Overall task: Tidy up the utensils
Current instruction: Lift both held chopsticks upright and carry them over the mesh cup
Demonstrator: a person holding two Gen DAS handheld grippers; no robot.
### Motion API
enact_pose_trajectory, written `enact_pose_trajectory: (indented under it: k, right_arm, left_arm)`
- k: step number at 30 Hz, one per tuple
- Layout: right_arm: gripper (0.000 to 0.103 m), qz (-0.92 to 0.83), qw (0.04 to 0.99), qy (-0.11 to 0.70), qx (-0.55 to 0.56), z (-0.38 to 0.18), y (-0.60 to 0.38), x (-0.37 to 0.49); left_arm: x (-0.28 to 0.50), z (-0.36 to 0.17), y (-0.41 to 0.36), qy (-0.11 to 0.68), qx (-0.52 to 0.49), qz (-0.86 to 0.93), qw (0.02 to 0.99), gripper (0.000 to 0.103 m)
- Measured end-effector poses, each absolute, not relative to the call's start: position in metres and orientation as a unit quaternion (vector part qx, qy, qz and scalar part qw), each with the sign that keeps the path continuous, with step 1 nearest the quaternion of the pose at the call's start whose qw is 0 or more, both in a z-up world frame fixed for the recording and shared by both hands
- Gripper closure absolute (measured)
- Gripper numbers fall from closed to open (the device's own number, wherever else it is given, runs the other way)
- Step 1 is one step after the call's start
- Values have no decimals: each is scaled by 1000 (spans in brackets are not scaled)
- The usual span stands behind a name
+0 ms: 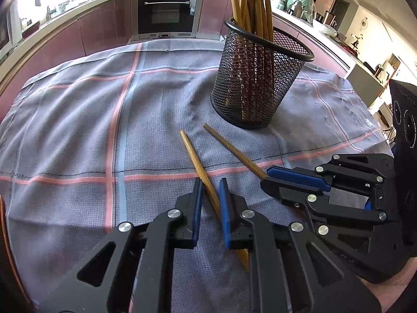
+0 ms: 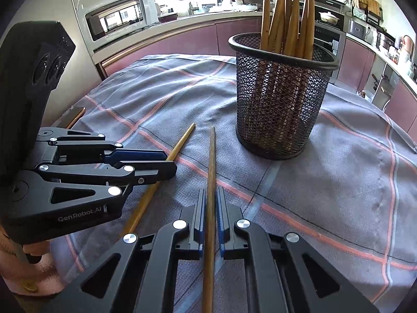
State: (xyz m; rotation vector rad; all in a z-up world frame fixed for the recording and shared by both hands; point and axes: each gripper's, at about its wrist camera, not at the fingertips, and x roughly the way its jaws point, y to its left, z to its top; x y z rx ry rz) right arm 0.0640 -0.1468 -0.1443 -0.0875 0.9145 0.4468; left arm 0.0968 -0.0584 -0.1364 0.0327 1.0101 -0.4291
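On a checked cloth [image 1: 78, 135], two chopsticks point toward a mesh cup [image 1: 258, 83] full of chopsticks [image 1: 250, 2] just ahead, the left gripper [image 1: 210, 195] clamped on one chopstick [image 1: 192, 154], the right gripper [image 2: 211, 203] on the other chopstick [image 2: 212, 156].

two matte black plastic hand-held grippers, left [image 1: 210, 200] and right [image 2: 210, 208], built alike. angular linkage arms with triangular cut-outs, joined by round silver pivot caps. small dark screws near the fingertips. blue ribbed pads lining the inner faces of the jaws. white "genrobot.ai" lettering on the side of the left body. tall black camera housing [image 2: 39, 62] above, perforated on top, with round dark lenses.
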Motion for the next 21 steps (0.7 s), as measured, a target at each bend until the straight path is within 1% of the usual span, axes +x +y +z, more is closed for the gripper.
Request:
enact_pose_trajectory:
  k: [10,21]
  right_arm:
    - [98,227,881,415,-14,-130,-165,55]
    - [98,244,901,358,14,-94,-184,34]
  left_arm:
    - [95,-132,-53,477,-1,-204,855,95]
    - [83,-100,-40,445,-22,-226,866,95]
